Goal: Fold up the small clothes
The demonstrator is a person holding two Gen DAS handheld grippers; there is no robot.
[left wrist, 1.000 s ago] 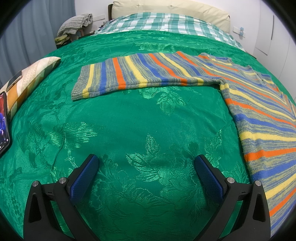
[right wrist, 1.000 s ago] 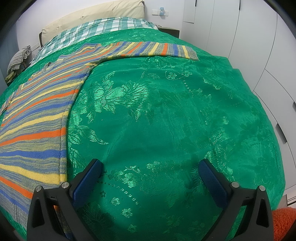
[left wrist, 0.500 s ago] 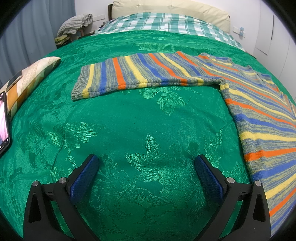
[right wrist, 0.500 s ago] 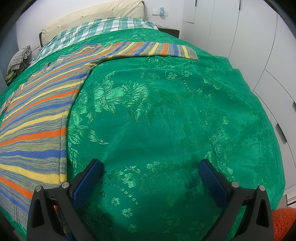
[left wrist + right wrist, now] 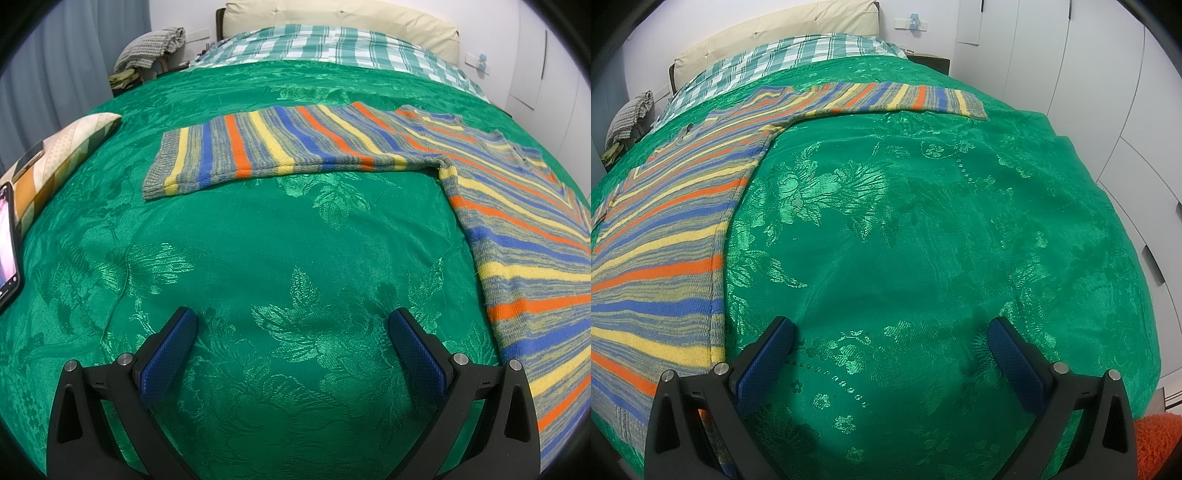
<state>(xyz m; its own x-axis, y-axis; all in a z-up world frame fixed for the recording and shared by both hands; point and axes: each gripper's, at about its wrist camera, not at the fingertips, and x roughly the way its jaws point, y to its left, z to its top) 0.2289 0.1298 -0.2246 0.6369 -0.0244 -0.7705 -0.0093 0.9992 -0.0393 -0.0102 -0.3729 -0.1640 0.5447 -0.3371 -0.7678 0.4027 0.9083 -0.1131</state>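
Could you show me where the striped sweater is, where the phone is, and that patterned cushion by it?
striped sweater [image 5: 295, 147], left wrist view, on the middle of its outstretched sleeve.
phone [image 5: 6, 243], left wrist view, on its lit screen at the left edge.
patterned cushion [image 5: 62, 155], left wrist view, on its top face.

Before you, a ribbed knit wool-like striped sweater [image 5: 509, 229] lies on a glossy green brocade bedspread [image 5: 258, 240], while your tongs' pads [image 5: 166, 354] look like dimpled matt blue rubber on black plastic.
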